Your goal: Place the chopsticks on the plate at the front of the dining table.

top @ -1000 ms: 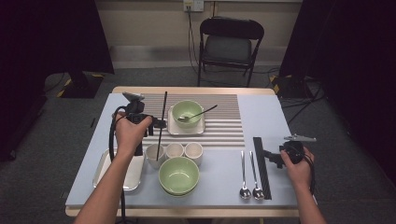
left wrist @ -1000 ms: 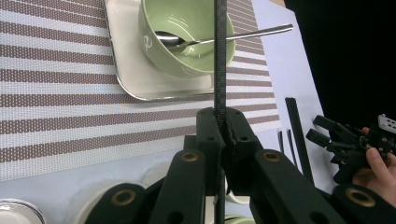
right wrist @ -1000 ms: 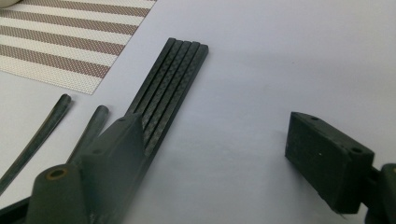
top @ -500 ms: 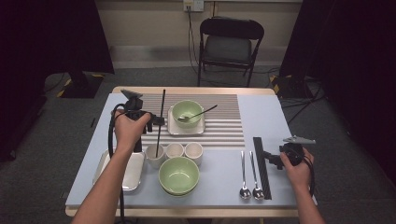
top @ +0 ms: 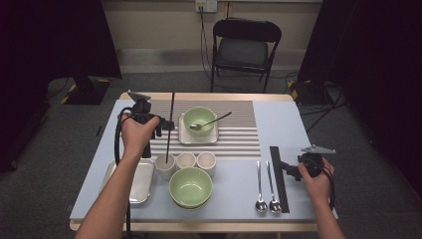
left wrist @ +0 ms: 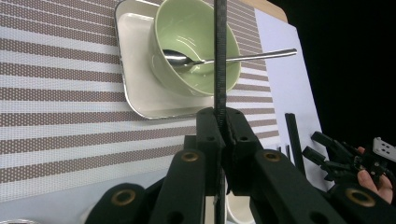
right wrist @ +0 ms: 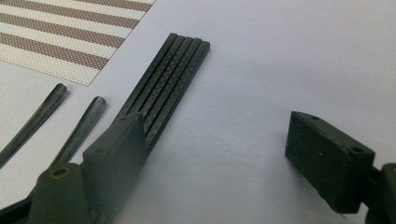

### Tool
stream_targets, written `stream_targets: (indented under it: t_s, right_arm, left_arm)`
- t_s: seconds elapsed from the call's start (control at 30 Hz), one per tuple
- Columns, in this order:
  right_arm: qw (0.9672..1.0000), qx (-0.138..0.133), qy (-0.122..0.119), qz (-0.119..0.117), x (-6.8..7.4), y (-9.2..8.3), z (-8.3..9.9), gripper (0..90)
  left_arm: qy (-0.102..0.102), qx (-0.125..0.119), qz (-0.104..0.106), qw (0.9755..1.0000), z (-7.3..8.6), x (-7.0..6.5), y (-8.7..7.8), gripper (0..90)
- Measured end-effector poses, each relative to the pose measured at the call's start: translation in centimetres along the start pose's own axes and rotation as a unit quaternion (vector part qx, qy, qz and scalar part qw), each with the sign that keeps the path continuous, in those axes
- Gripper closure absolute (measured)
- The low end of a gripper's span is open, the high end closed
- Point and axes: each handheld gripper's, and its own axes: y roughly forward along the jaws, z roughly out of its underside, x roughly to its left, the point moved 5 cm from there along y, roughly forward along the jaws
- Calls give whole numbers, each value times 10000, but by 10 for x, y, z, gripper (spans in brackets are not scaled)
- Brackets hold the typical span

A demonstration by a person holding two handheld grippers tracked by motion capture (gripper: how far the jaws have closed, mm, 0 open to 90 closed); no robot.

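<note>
No readable text, labels, brands or numbers anywhere.

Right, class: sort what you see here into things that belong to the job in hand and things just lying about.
In the job:
- left hand-held gripper, shut on black chopstick
- small cup under the chopstick's lower end
- right hand-held gripper, open beside the chopstick bundle

Lying about:
- two spoons
- large green bowl
- metal tray
- folding chair
</note>
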Motion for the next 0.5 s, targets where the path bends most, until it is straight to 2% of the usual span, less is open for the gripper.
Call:
stream_targets:
  t_s: [0.13, 0.5]
  right_arm:
    - [10000, 2, -10, 13, 1, 0, 0, 193]
    - [10000, -11, -14, 24, 1, 0, 0, 192]
  left_arm:
    - [-63, 4, 81, 9999, -1, 0, 0, 862]
    - [-145, -49, -39, 9999, -8, 7, 3, 862]
